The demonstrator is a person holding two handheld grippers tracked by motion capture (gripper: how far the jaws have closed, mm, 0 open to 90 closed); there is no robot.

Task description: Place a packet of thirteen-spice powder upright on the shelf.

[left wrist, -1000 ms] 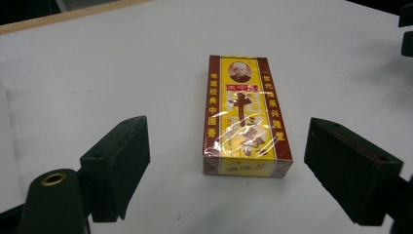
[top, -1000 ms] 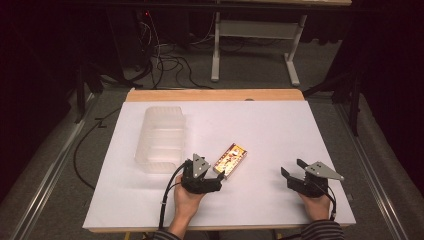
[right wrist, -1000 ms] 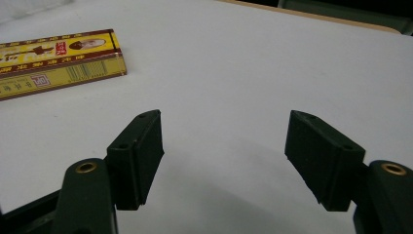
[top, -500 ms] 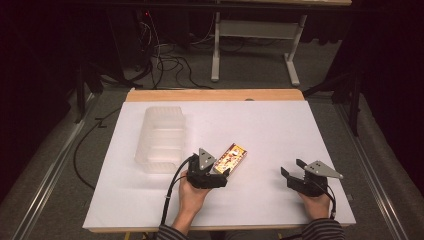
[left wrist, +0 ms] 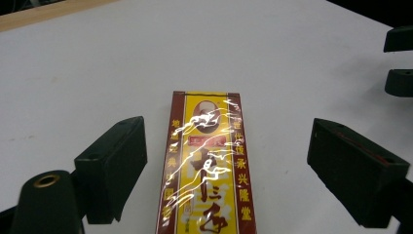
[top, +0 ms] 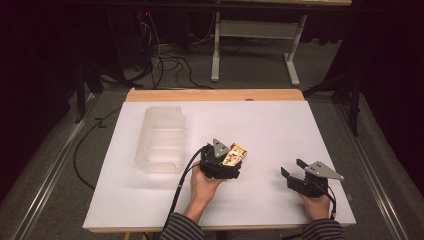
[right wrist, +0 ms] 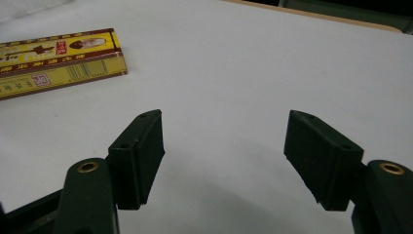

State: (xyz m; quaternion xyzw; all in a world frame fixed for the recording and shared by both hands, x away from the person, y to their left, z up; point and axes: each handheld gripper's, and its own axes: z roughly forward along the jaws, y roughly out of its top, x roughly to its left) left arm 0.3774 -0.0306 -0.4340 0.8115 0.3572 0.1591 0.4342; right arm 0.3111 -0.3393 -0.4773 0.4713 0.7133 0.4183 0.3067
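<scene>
A long yellow and red box [top: 237, 152] with printed characters lies flat on the white table top [top: 280, 125]. My left gripper [top: 230, 161] sits over its near end, pointing up and to the right. In the left gripper view the box [left wrist: 207, 170] lies between the left gripper's [left wrist: 229, 131] jaws, which have just been opening; a gap shows on each side, so it is open. My right gripper [top: 291, 169] rests at the table's right front, open with nothing in it. The right gripper view shows the right gripper [right wrist: 224, 126] wide apart and the box [right wrist: 53, 53] off to the far left.
A clear ribbed plastic container [top: 162, 137] stands on the left half of the table. A wooden strip [top: 215, 95] marks the far edge. Beyond it are cables [top: 165, 62] and a desk frame [top: 250, 45] on the floor. The right gripper's jaws [left wrist: 399, 58] show at the right edge of the left gripper view.
My left hand and gripper have shifted to the right, covering more of the box's near end. The box, the container and the right gripper have stayed where they were.
</scene>
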